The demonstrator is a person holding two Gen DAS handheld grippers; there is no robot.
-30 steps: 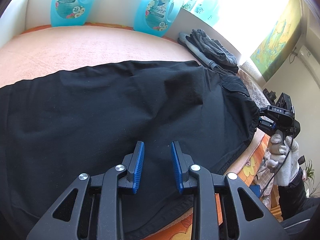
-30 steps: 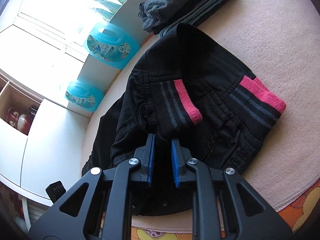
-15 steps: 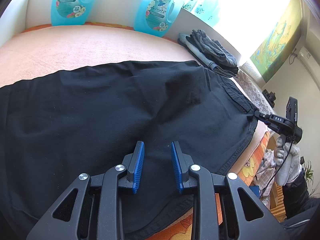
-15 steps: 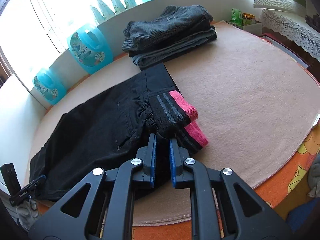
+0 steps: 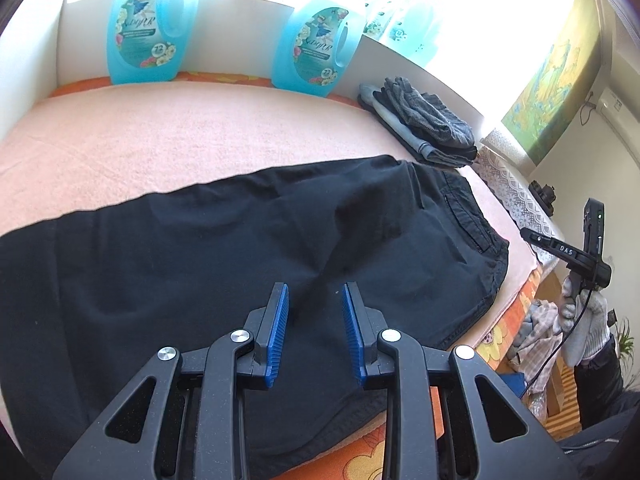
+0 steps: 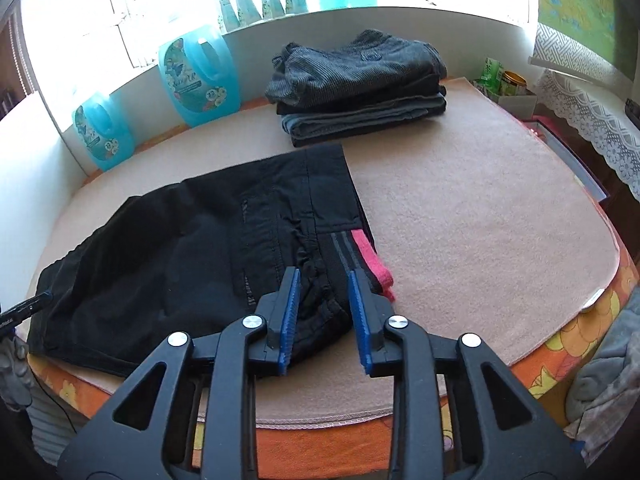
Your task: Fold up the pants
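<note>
Black pants (image 5: 240, 240) lie flat on the peach table cover (image 5: 160, 132), folded lengthwise. In the right wrist view the pants (image 6: 192, 248) show a pink and grey striped waistband (image 6: 368, 260) at their near right end. My left gripper (image 5: 314, 308) is open and empty, hovering over the middle of the pants. My right gripper (image 6: 323, 296) is open, just above the waistband end, holding nothing. The right gripper also shows in the left wrist view (image 5: 576, 256), off the table's right edge.
A stack of folded grey and dark clothes (image 6: 360, 88) sits at the back of the table. Blue detergent jugs (image 5: 152, 28) stand along the white back wall. A lace-covered shelf (image 6: 592, 108) lies to the right. Loose cloth (image 6: 608, 368) hangs off the near right.
My right gripper laid the waistband end down on the table, opened and let go of it. The pants now lie flatter. My left gripper stayed open over the pants.
</note>
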